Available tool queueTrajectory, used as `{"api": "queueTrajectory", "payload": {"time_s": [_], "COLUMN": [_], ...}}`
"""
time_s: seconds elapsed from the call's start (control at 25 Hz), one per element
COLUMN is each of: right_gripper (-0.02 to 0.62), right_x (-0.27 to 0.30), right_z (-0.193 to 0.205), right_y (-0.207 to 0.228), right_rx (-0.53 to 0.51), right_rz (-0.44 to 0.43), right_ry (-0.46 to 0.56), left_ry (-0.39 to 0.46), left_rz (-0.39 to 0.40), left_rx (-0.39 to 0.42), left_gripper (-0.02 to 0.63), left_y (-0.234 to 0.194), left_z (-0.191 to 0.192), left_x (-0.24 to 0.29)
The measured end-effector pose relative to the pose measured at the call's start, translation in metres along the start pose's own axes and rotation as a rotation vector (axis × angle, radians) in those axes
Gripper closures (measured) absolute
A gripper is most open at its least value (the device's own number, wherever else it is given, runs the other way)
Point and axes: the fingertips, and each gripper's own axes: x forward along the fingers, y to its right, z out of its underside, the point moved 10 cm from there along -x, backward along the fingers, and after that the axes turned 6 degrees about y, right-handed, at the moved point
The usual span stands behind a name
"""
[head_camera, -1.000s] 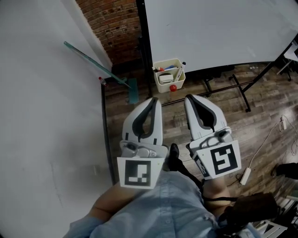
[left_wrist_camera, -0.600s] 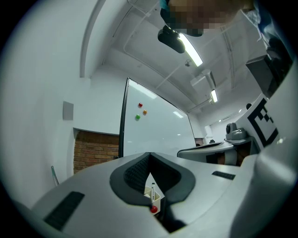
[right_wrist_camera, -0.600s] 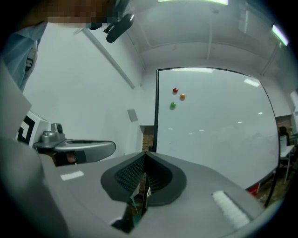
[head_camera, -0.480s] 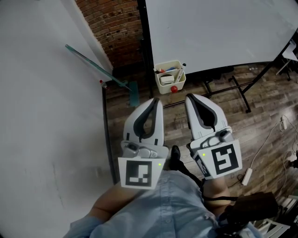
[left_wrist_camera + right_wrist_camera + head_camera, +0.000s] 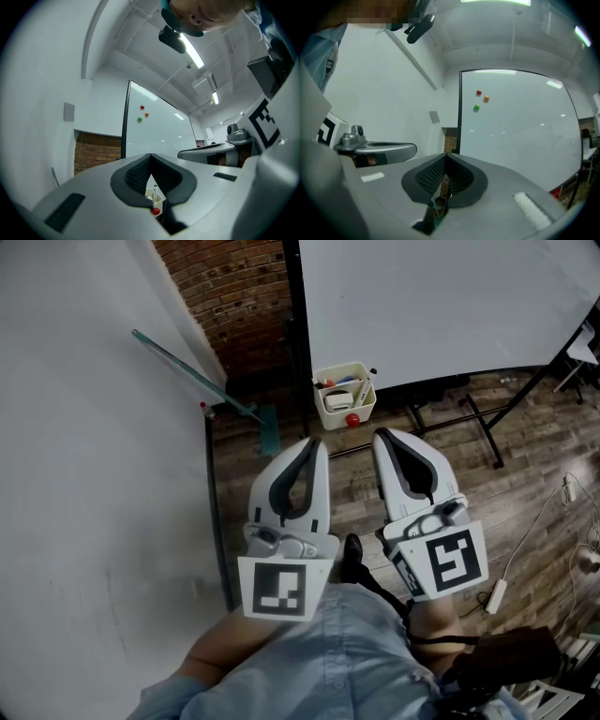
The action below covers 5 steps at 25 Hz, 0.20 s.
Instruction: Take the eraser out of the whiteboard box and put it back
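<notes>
**Box dead ahead, both jaws together and well short of it**

Nearest the person, the left gripper (image 5: 314,441) and the right gripper (image 5: 380,435) hang side by side above the wooden floor (image 5: 450,460), both pointing forward; each has its jaws together, tips touching, with nothing clamped between them.

Further out, well apart from both tips, the whiteboard box (image 5: 328,418) sits at the foot of the whiteboard (image 5: 441,306); it lies straight ahead, on a line that runs roughly midway between the two grippers, so neither is plainly the nearer in the head view; a red ball (image 5: 352,418) clings to its front wall.

Inside, a pale block that I take for the eraser (image 5: 335,399) lies low in the box with markers (image 5: 345,381) behind it; its long axis seems to run across the view, side to side, though it is small and hard to read.

In the left gripper view the box shows through the gap behind the closed tips, so that gripper looks the better lined up; the coming move calls for a forward reach and for the jaws to part first, then close across the eraser's short sides.
</notes>
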Motion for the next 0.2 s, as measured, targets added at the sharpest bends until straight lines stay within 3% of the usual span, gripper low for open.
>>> {"api": "queueTrajectory", "payload": {"time_s": [0.2], "right_gripper": [0.595], "right_x": [0.0002], "right_z": [-0.0008], "right_y": [-0.004], "right_rx": [0.007], "right_rz": [0.007], "right_ry": [-0.001], "left_ry": [0.006], "left_rz": [-0.004], "left_rx": [-0.001], "left_gripper": [0.601], "left_y": [-0.0023], "left_z": [-0.001], "left_x": [-0.0032]}}
